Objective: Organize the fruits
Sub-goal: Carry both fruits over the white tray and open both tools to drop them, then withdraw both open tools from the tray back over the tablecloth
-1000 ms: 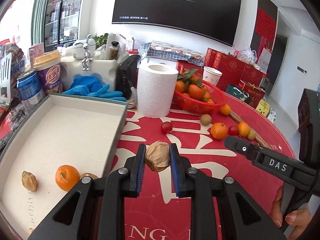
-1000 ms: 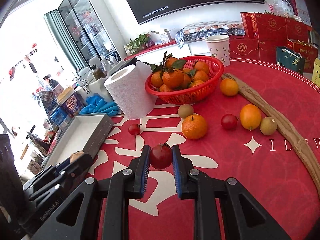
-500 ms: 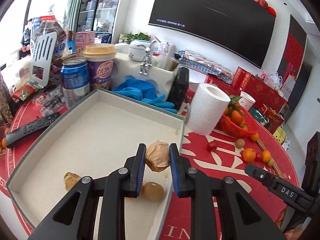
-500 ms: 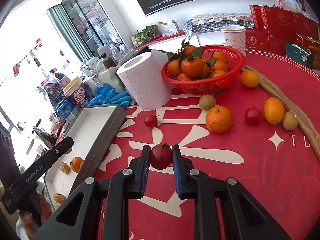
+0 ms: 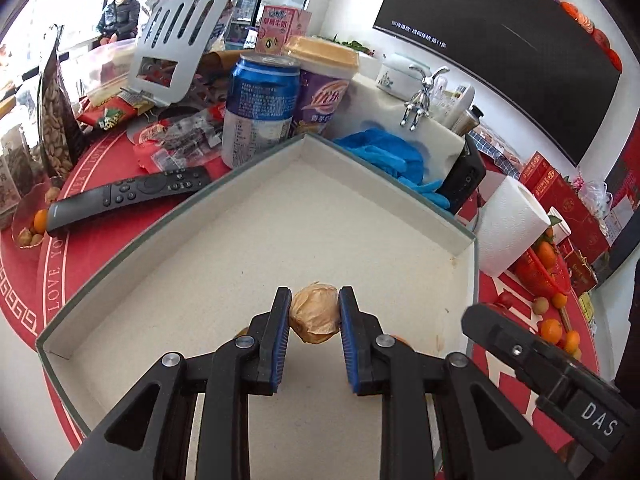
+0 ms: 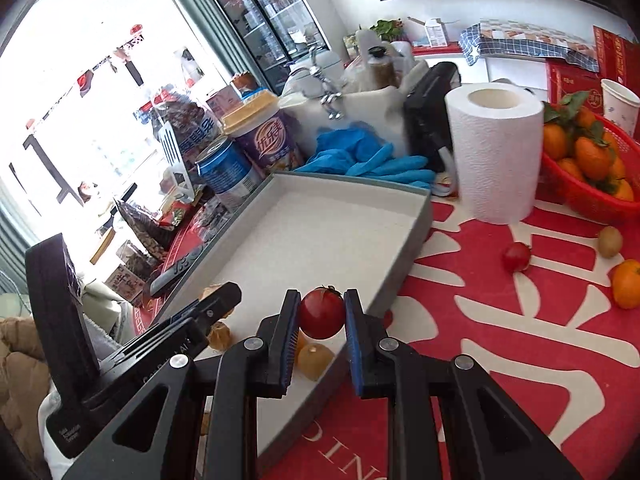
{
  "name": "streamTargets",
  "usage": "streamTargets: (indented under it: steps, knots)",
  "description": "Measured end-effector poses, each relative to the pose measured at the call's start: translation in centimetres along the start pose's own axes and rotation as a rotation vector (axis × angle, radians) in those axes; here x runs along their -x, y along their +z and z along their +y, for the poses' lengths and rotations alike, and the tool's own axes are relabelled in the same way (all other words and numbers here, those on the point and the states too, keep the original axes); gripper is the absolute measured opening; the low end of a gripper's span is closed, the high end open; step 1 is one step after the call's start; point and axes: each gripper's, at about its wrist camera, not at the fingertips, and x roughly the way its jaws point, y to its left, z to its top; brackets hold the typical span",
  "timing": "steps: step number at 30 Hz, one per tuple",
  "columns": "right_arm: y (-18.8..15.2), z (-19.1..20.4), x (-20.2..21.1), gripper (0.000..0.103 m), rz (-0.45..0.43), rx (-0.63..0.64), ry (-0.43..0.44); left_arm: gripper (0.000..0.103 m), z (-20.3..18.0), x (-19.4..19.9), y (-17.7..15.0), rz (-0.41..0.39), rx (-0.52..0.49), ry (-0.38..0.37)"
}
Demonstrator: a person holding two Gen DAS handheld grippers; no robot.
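My left gripper (image 5: 315, 318) is shut on a tan papery husked fruit (image 5: 316, 314) and hangs over the white floor of the grey-rimmed tray (image 5: 240, 168). My right gripper (image 6: 322, 312) is shut on a small red tomato (image 6: 321, 312) above the tray's near right rim (image 6: 404, 256). Below it a yellowish round fruit (image 6: 314, 360) and a husked fruit (image 6: 219, 334) lie in the tray. In the right wrist view the left gripper (image 6: 208, 312) reaches in from the left. A red basket of oranges (image 6: 592, 168) stands at the far right, with a tomato (image 6: 516, 256), a kiwi (image 6: 610, 241) and an orange (image 6: 626, 284) loose on the red cloth.
A paper towel roll (image 6: 494, 152), blue gloves (image 6: 368, 156), a blue can (image 5: 260, 108), a purple cup (image 5: 320, 92) and a white holder stand behind the tray. A black remote (image 5: 128, 196), a slotted spatula (image 5: 176, 48) and snack packets crowd the tray's left side.
Both grippers swung left from the red cloth toward the tray with their fruit. The left one now hangs over the tray floor, and the right one has reached the tray's rim.
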Motion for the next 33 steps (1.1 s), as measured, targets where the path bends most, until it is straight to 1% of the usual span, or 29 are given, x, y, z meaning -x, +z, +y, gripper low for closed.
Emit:
streamTargets:
  steps: [1, 3, 5, 8, 14, 17, 18, 19, 20, 21, 22, 23, 24, 25, 26, 27, 29, 33]
  knots:
    - [-0.1, 0.3, -0.8, 0.023, 0.019, 0.008, -0.005, 0.026, 0.1, 0.0, 0.0, 0.007, 0.006, -0.018]
    - [-0.4, 0.3, -2.0, 0.023, 0.058, 0.009, -0.010, 0.026, 0.2, 0.2, -0.1, -0.005, 0.009, 0.001]
    - [-0.7, 0.4, -2.6, 0.023, 0.074, 0.022, -0.002, 0.026, 0.2, 0.3, -0.1, -0.004, 0.002, 0.000]
    - [-0.8, 1.3, -2.6, 0.023, 0.081, 0.070, -0.048, 0.026, 0.0, 0.4, -0.2, -0.006, -0.009, 0.002]
    - [-1.1, 1.7, -2.4, 0.023, 0.083, 0.097, -0.060, 0.026, 0.2, 0.7, -0.4, -0.010, 0.000, -0.006]
    - [-1.1, 1.9, -2.4, 0.023, 0.069, 0.107, -0.074, 0.029, 0.3, 0.8, -0.3, -0.019, 0.008, 0.006]
    - [-1.0, 1.9, -2.4, 0.023, 0.066, 0.105, -0.072, 0.031, 0.4, 0.8, -0.3, -0.022, 0.012, 0.010]
    - [-1.0, 1.8, -2.5, 0.023, 0.066, 0.101, -0.066, 0.037, 0.5, 0.9, -0.3, -0.025, 0.017, 0.011]
    - [-1.0, 1.7, -2.5, 0.024, 0.065, 0.095, -0.055, 0.047, 0.6, 1.0, -0.3, -0.031, 0.027, 0.013]
    - [-0.9, 1.6, -2.4, 0.026, 0.059, 0.087, -0.048, 0.053, 0.9, 1.2, -0.2, -0.040, 0.042, 0.022]
    - [-0.8, 1.4, -2.1, 0.027, 0.050, 0.080, -0.043, 0.063, 1.2, 1.4, -0.1, -0.050, 0.063, 0.027]
    - [-0.6, 1.2, -1.8, 0.034, 0.036, 0.071, -0.044, 0.072, 1.7, 1.7, 0.0, -0.067, 0.092, 0.029]
    - [-0.3, 1.0, -1.2, 0.051, 0.014, 0.059, -0.034, 0.077, 2.3, 2.0, 0.1, -0.082, 0.121, 0.031]
    - [-0.1, 0.7, -0.6, 0.061, -0.012, 0.047, -0.001, 0.081, 2.7, 2.2, 0.2, -0.096, 0.147, 0.028]
    - [0.2, 0.5, 0.1, 0.091, -0.034, 0.028, 0.011, 0.081, 3.0, 2.4, 0.3, -0.104, 0.161, 0.022]
    - [0.4, 0.3, 0.9, 0.103, -0.071, 0.011, 0.010, 0.081, 3.1, 2.6, 0.3, -0.109, 0.166, 0.017]
    - [0.7, -0.1, 2.2, 0.103, -0.116, -0.007, 0.016, 0.081, 2.7, 2.6, 0.3, -0.111, 0.151, 0.013]
    - [0.8, -1.3, 3.7, 0.103, -0.132, -0.038, -0.032, 0.081, 0.8, 2.8, 0.0, -0.109, 0.074, -0.018]
